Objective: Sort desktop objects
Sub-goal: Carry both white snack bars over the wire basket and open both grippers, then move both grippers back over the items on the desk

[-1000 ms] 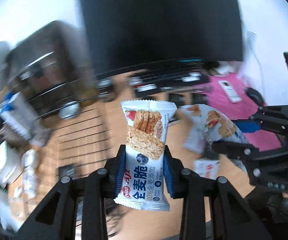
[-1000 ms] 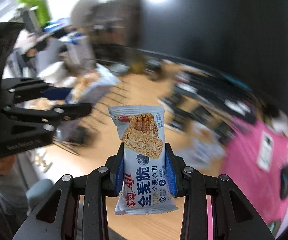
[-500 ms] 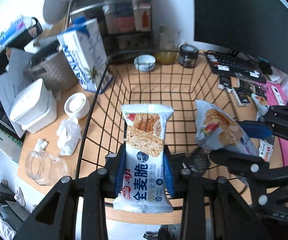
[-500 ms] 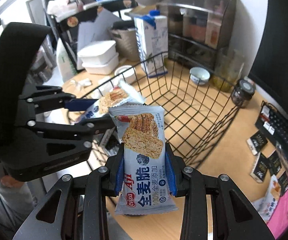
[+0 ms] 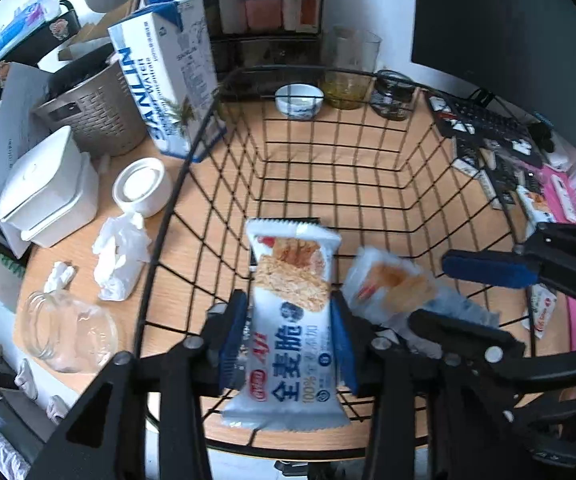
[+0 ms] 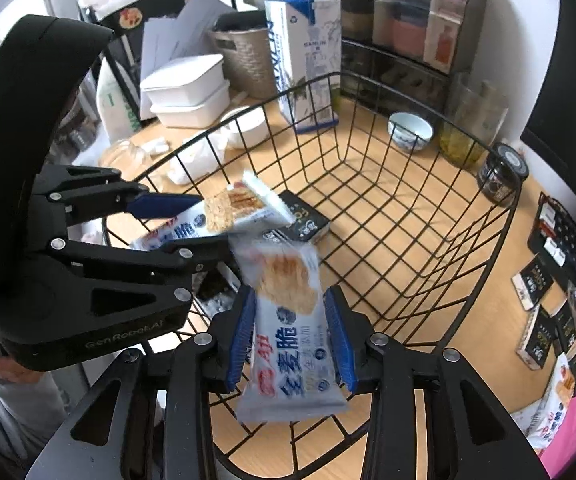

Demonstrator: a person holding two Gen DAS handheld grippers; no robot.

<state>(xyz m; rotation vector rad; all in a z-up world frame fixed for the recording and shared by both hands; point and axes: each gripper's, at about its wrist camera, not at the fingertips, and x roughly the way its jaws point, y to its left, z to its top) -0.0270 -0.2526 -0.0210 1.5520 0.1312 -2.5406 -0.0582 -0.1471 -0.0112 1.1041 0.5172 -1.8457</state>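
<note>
Both grippers hang over a black wire basket on the wooden desk. My left gripper has its blue pads spread, and a white cracker packet sits loosely between them, slightly blurred. My right gripper is open too, and its own cracker packet is blurred and tilted between the pads. In the right wrist view the left gripper and its packet show at left. A dark small box lies on the basket floor.
A milk carton, a woven bin, white lidded boxes, a glass jar and crumpled tissue stand left of the basket. A small bowl, a glass and a dark jar are behind it. Small dark packets lie right.
Both grippers swung from the keyboard side to above the basket. Their jaws have now spread, and both packets have come loose, the right one tilting and blurring.
</note>
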